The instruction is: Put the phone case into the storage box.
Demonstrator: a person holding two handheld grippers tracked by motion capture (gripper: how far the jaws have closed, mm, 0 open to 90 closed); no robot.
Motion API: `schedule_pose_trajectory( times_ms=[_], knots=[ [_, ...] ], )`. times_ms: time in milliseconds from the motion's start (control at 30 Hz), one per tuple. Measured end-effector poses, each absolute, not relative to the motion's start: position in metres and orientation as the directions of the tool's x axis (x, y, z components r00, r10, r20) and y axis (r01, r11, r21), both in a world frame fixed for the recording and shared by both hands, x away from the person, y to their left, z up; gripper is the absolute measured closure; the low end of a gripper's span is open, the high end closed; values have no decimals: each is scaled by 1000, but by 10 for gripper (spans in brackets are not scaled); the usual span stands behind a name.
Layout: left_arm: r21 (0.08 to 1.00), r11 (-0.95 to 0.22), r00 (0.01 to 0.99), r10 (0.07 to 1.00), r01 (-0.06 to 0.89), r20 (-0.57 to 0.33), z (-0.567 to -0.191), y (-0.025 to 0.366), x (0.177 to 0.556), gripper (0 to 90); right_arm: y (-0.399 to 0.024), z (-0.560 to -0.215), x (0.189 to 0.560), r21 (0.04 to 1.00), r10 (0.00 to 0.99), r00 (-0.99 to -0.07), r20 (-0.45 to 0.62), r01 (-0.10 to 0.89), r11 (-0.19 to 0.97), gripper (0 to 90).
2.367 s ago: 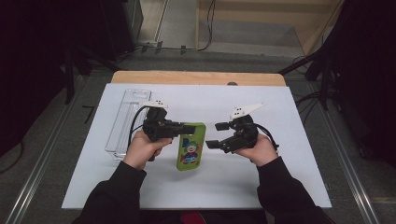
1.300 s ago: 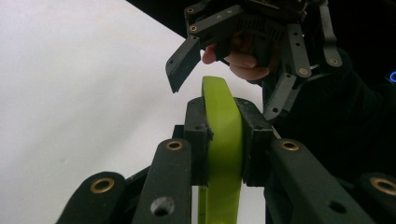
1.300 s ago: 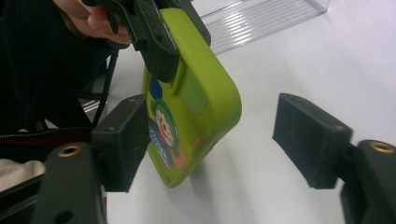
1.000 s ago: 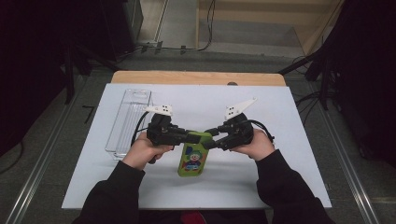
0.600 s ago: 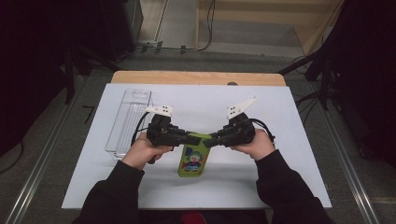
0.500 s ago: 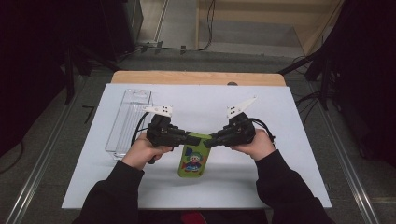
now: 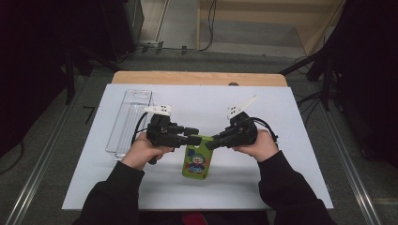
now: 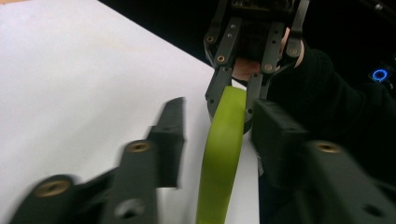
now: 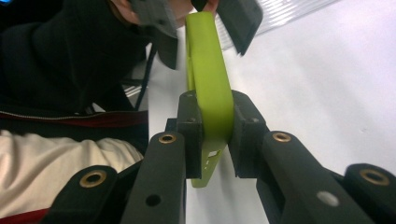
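A green phone case [image 7: 197, 161] with a cartoon figure on it sits at the middle of the white mat [image 7: 281, 117]. My right gripper [image 7: 210, 143] comes in from the right and is shut on the case's far end. In the right gripper view, both pads press the green edge [image 9: 205, 60] of the right gripper [image 9: 211, 126]. My left gripper [image 7: 192, 136] faces it from the left. Its jaws have just been opening. In the left gripper view, the left gripper [image 8: 222, 126] straddles the case [image 8: 219, 158] with a gap on each side, so it is not gripping. The right gripper [image 8: 232, 100] shows beyond.
A clear plastic tray [image 7: 127, 119] lies lengthwise at the mat's left side, behind the left hand. A wooden table edge [image 7: 197, 77] runs along the far side. Dark floor and cables surround the table. The person's sleeves enter from the near edge.
Both grippers closed in on the case's far end from either side. In the last half second the left jaws have spread off the case, while the right ones keep their hold.
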State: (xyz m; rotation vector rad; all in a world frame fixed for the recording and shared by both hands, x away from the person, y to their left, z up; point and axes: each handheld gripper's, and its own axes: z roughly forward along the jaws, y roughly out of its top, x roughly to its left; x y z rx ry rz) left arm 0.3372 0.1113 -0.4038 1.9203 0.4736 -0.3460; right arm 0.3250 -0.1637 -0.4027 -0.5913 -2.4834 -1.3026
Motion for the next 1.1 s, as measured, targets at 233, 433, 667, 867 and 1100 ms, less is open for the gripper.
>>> schedule_pose_trajectory(
  times_ms=[233, 433, 667, 867, 1100],
  knots=[
    [789, -355, 865, 225, 501, -448, -402, 113, 339, 347, -169, -401, 326, 702, 272, -859, 434, 511, 496, 748],
    [790, -350, 862, 266, 503, -431, -400, 116, 340, 336, -177, -398, 327, 699, 309, -842, 442, 539, 470, 748],
    [784, -334, 846, 315, 523, -430, -399, 120, 342, 336, -184, -396, 327, 695, 369, -829, 420, 555, 457, 747],
    [783, -343, 843, 359, 519, -401, -400, 119, 342, 335, -189, -392, 326, 689, 422, -810, 407, 575, 441, 747],
    [794, -335, 837, 409, 507, -362, -398, 119, 342, 333, -191, -388, 324, 692, 473, -784, 402, 598, 404, 747]
  ],
)
